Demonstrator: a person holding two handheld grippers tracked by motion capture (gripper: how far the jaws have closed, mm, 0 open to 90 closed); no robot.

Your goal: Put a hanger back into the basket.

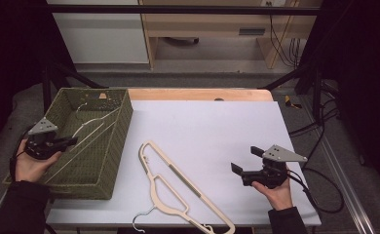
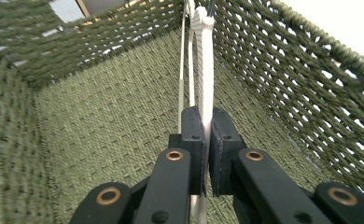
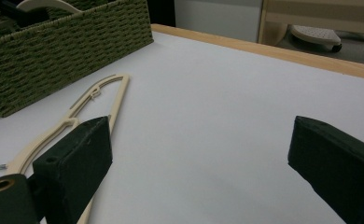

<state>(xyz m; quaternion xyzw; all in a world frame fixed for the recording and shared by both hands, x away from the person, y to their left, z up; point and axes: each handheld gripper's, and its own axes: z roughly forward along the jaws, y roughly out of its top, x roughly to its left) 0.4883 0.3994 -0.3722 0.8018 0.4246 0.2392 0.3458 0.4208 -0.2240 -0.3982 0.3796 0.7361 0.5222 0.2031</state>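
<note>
The left gripper (image 1: 70, 141) was clamped on a white hanger (image 2: 203, 70), its 2 jaws pressed against the hanger's thin bar, which ran straight up from between them toward the far wall of the green woven basket (image 1: 117, 146). That hanger lay slanted inside the basket, near the right wall. The right gripper (image 1: 244, 159) hovered with its jaws wide apart and nothing between them over the white table (image 1: 217, 126), just beside a beige hanger (image 1: 178, 190) lying flat outside the basket.
</note>
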